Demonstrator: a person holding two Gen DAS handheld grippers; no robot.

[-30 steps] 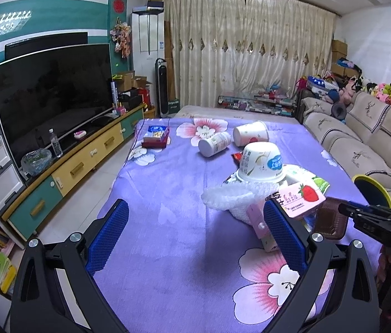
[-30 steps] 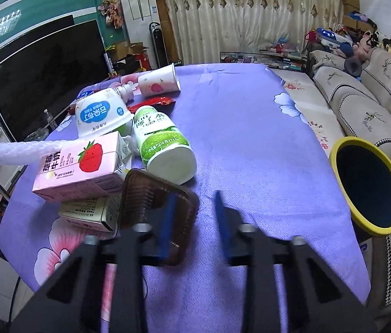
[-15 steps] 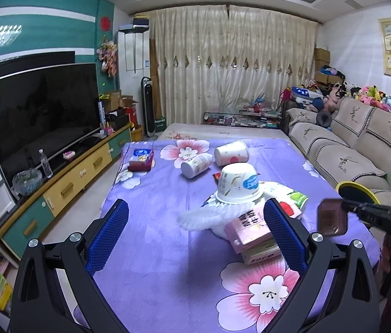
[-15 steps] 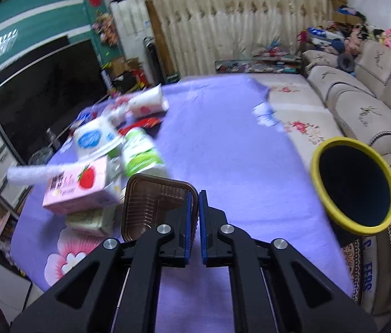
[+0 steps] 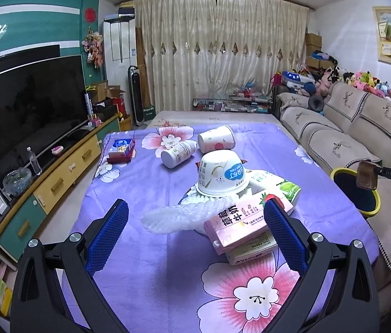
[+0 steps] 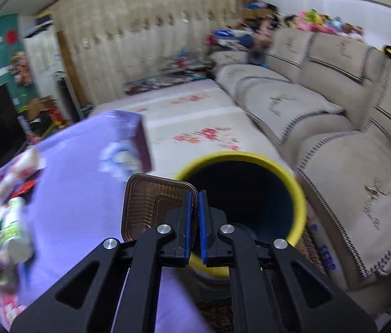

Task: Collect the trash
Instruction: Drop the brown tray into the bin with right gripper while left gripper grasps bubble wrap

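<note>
My right gripper is shut on the rim of a brown plastic tray, which it holds in the air at the near edge of a yellow-rimmed bin. The left wrist view shows that tray beside the bin, off the table's right edge. My left gripper stands open above the purple tablecloth, short of the trash pile: a white foam sheet, a pink strawberry milk carton, an upturned white bowl and a green-labelled bottle.
A white bottle and a paper cup lie farther back on the table, with a small box at the left. A sofa runs along the right, behind the bin. A TV and cabinet stand left.
My right gripper shut on the brown tray, lifted it off the table and swung right to the bin. My left gripper drew back a little from the pile and stayed open.
</note>
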